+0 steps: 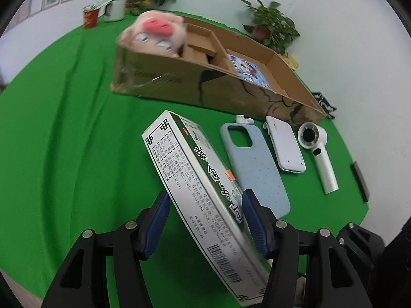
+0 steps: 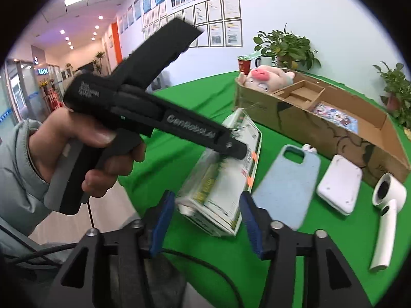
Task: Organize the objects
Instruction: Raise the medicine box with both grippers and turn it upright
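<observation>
Left gripper [image 1: 205, 220] clamps the long white-and-green printed carton [image 1: 195, 192], tilted off the green surface [image 1: 64, 128] for transfer to the divided cardboard box [image 1: 205, 87], while right gripper [image 2: 205, 220] hangs open around its near end.

"GenRobot.AI" on left hand-held gripper [image 2: 239, 151]

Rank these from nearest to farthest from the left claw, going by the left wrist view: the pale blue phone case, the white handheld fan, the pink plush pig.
1. Pale blue phone case: flat on the green cloth, just right of the left claw.
2. White handheld fan: further right, near the cardboard box's corner.
3. Pink plush pig: farthest, sitting in the box's far-left end.
</observation>
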`<action>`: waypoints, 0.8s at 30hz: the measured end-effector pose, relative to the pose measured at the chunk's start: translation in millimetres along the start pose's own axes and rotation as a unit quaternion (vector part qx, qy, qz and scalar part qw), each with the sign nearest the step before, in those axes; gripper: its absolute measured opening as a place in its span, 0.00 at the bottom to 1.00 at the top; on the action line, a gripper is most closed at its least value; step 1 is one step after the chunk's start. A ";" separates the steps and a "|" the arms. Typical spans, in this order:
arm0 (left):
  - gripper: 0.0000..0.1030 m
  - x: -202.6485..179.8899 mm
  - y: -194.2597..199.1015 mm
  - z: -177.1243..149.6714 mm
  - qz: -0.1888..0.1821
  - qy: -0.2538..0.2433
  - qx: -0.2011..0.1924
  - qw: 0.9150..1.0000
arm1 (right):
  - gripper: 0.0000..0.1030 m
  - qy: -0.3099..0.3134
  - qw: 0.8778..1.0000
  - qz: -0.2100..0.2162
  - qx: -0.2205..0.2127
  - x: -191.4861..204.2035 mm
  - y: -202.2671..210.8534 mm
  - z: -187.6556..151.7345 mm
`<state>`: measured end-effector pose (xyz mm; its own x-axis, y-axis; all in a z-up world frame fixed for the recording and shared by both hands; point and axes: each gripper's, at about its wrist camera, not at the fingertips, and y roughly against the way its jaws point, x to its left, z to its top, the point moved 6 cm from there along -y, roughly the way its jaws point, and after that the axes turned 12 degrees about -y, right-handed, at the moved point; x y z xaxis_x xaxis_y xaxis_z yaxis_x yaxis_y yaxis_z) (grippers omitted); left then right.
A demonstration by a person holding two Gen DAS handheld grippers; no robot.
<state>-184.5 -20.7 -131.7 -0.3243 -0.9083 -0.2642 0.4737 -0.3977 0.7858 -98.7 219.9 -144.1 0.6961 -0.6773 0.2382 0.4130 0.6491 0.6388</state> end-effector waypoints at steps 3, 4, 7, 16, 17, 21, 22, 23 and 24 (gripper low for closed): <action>0.54 16.7 6.1 -10.8 0.025 0.010 0.007 1.000 | 0.61 -0.037 0.999 0.025 0.003 -0.2 -2.6 0.0; 0.54 21.4 8.0 -13.9 0.025 0.015 0.006 1.000 | 0.63 -0.048 0.998 0.031 0.005 -1.0 -4.6 0.7; 0.54 29.4 12.5 -21.3 0.014 0.033 0.004 0.999 | 0.65 -0.075 0.996 0.047 0.014 0.9 -10.1 2.8; 0.54 10.3 0.1 -25.5 -0.077 0.058 0.010 0.995 | 0.72 -0.075 0.997 0.006 0.028 21.0 -26.1 -3.0; 0.54 7.5 -1.6 -24.6 -0.085 0.058 0.013 0.995 | 0.72 -0.072 0.997 -0.003 0.025 22.0 -26.4 -3.0; 0.54 -3.9 -4.7 -20.9 -0.124 0.061 0.016 0.990 | 0.73 -0.057 0.997 -0.044 0.023 17.0 -30.0 -2.1; 0.54 -8.3 -5.7 -20.0 -0.130 0.056 0.018 0.990 | 0.73 -0.055 0.997 -0.058 0.021 12.3 -29.2 -3.0; 0.54 -11.0 -6.5 -19.3 -0.128 0.051 0.018 0.990 | 0.73 -0.058 0.996 -0.068 0.021 7.4 -28.3 -4.9; 0.54 -14.4 -8.2 -18.8 -0.132 0.049 0.020 0.990 | 0.72 -0.062 0.995 -0.078 0.024 2.9 -28.4 -5.5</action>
<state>-168.3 -6.8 -144.9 -0.3504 -0.7829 -0.5141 0.3494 -0.6186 0.7038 -105.1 201.4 -165.6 0.5460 -0.8083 0.2201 0.4804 0.5174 0.7082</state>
